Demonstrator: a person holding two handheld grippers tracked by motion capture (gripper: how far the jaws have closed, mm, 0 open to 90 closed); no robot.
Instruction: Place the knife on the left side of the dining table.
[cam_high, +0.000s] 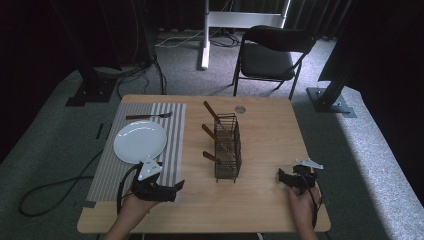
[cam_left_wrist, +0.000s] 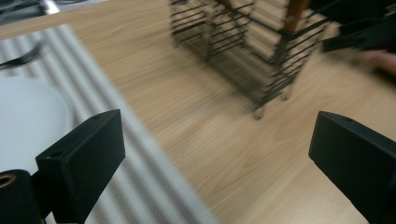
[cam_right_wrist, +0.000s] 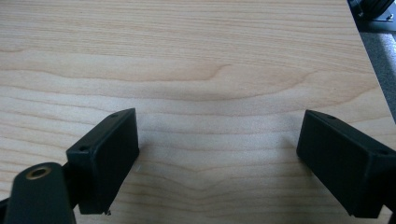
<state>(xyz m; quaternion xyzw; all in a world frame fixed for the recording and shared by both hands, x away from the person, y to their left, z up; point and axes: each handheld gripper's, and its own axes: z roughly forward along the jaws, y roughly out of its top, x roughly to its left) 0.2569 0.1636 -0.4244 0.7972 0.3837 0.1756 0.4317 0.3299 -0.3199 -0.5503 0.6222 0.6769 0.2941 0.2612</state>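
Note:
A black wire basket (cam_high: 227, 147) stands mid-table with three wooden-handled utensils (cam_high: 214, 114) leaning out of it. The basket (cam_left_wrist: 243, 42) also appears blurred at the top of the left gripper view. A white plate (cam_high: 140, 141) and a fork (cam_high: 149, 116) lie on a striped placemat (cam_high: 172, 125) at the left. My left gripper (cam_high: 177, 187) is open near the front edge, beside the placemat's corner, its jaws wide with nothing between them (cam_left_wrist: 217, 154). My right gripper (cam_high: 281, 176) is open over bare wood at the front right, empty (cam_right_wrist: 217, 154).
A small round metal disc (cam_high: 240, 109) sits at the table's far edge. A black folding chair (cam_high: 272, 55) stands behind the table. Cables (cam_high: 55, 187) trail on the carpet at the left. The table's right edge (cam_right_wrist: 373, 70) lies close to the right gripper.

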